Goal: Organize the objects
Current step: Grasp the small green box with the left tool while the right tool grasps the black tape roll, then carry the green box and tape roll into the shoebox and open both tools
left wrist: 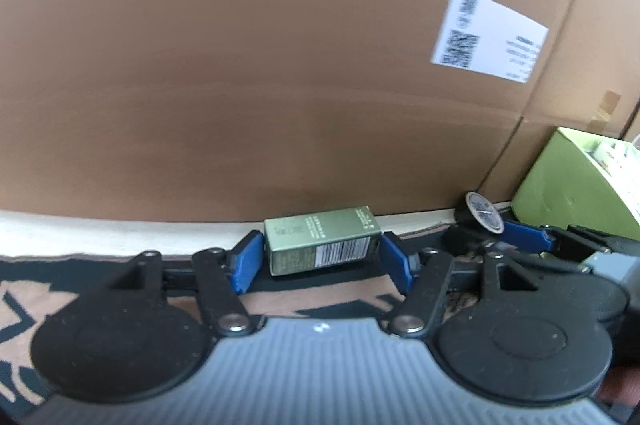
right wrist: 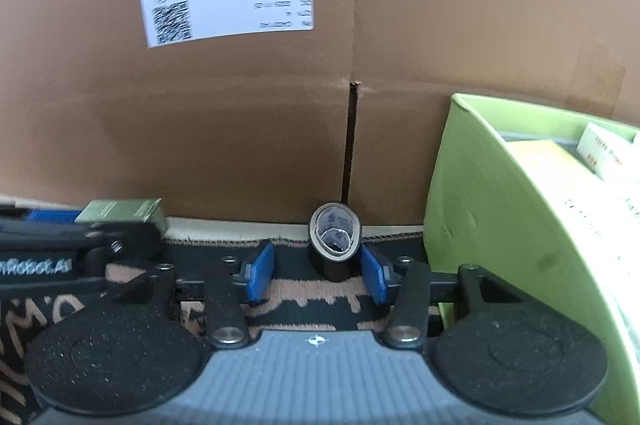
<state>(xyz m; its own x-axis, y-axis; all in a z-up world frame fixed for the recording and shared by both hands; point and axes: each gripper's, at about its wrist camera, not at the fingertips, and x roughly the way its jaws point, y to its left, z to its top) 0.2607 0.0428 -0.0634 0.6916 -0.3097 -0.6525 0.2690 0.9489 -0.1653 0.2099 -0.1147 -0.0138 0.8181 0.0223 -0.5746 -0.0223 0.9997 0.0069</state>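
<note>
Small olive-green cardboard carton (left wrist: 322,241): light, stiff, crushable. Left claw (left wrist: 321,261) clamps its short ends, against brown cardboard box (left wrist: 240,65). Right claw (right wrist: 317,271) open (black roll (right wrist: 335,239) touches one pad only).

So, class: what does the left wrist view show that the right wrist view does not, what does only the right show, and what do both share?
Only the left wrist view: the barcode on the green carton.
Only the right wrist view: the boxes inside the green bin and the slit in the cardboard.
Both: carton, small black bottle, bin, labelled cardboard box, patterned mat.
</note>
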